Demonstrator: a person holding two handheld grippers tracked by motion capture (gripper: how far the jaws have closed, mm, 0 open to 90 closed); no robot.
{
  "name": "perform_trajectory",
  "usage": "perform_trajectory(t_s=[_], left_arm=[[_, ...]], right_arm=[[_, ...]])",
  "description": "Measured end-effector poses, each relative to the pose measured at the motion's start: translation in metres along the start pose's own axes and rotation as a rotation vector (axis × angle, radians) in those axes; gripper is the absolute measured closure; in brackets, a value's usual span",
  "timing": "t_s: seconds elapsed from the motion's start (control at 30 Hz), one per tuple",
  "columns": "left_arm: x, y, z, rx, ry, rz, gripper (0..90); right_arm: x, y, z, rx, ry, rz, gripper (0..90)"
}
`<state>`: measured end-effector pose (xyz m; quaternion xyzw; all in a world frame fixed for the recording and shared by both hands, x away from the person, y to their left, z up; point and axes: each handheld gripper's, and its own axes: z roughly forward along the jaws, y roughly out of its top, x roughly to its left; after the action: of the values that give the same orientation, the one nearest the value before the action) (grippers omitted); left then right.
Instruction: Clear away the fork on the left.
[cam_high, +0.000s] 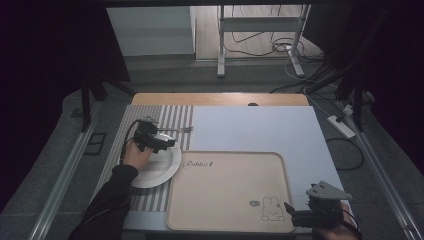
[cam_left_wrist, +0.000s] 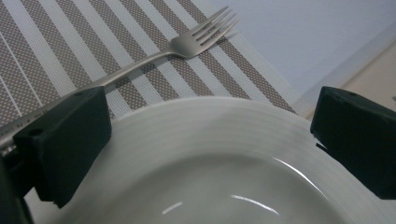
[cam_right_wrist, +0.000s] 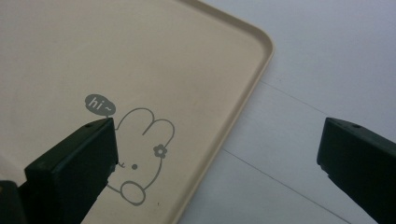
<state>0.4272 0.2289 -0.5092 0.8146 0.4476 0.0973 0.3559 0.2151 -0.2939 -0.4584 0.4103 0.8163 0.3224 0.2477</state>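
Note:
A white plate (cam_high: 160, 167) lies on the striped placemat (cam_high: 172, 117) at the left, its right edge overlapping the beige tray (cam_high: 227, 192). My left gripper (cam_high: 159, 141) hovers over the plate's far rim, open, with nothing between its jaws. In the left gripper view the plate's rim (cam_left_wrist: 205, 126) spans the gap between the jaws. A metal fork (cam_high: 181, 130) lies on the placemat just beyond the plate, tines (cam_left_wrist: 212, 28) pointing away. My right gripper (cam_high: 295, 214) stands open at the tray's near right corner, astride the tray rim (cam_right_wrist: 243, 98), beside a printed rabbit (cam_right_wrist: 140, 154).
The tray's flat inside is bare, apart from the rabbit print (cam_high: 271, 209) and a word printed near its far left corner. A pale blue sheet (cam_high: 255, 127) covers the table right of the placemat. A power strip (cam_high: 341, 126) and cables lie on the floor beyond.

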Motion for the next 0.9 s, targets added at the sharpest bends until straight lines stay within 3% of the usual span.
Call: perform_trajectory(t_s=[0.2, 0.3, 0.5, 0.53, 0.57, 0.6, 0.77, 0.8, 0.9], left_arm=[[0.005, 0.010, 0.011, 0.031, 0.032, -0.004, 0.0], [0.008, 0.012, 0.014, 0.047, 0.015, 0.000, 0.0], [0.015, 0.017, 0.016, 0.065, 0.064, 0.005, 4.9], [0.018, 0.017, 0.015, 0.062, 0.060, -0.001, 13.0], [0.021, 0.018, 0.014, 0.059, 0.058, -0.009, 13.0], [0.027, 0.019, 0.011, 0.046, 0.051, -0.028, 27.6], [0.040, 0.021, 0.008, 0.044, 0.037, -0.048, 66.1], [0.045, 0.022, 0.010, 0.077, 0.066, -0.051, 74.3], [0.050, 0.024, 0.014, 0.105, 0.088, -0.057, 85.3]], right_arm=[[0.000, 0.000, 0.000, 0.000, 0.001, 0.000, 0.0], [0.000, 0.000, 0.000, 0.001, 0.003, 0.000, 0.0], [0.000, 0.000, 0.000, 0.001, 0.005, -0.001, 0.0], [0.000, 0.000, 0.000, 0.001, 0.005, -0.001, 0.0], [0.000, 0.000, 0.000, 0.001, 0.005, -0.001, 0.0], [0.000, 0.000, 0.000, 0.001, 0.005, -0.001, 0.0], [0.000, 0.000, 0.000, 0.002, 0.005, -0.002, 0.0], [0.000, 0.000, 0.000, 0.002, 0.005, -0.002, 0.0], [0.000, 0.000, 0.000, 0.002, 0.005, -0.001, 0.0]])
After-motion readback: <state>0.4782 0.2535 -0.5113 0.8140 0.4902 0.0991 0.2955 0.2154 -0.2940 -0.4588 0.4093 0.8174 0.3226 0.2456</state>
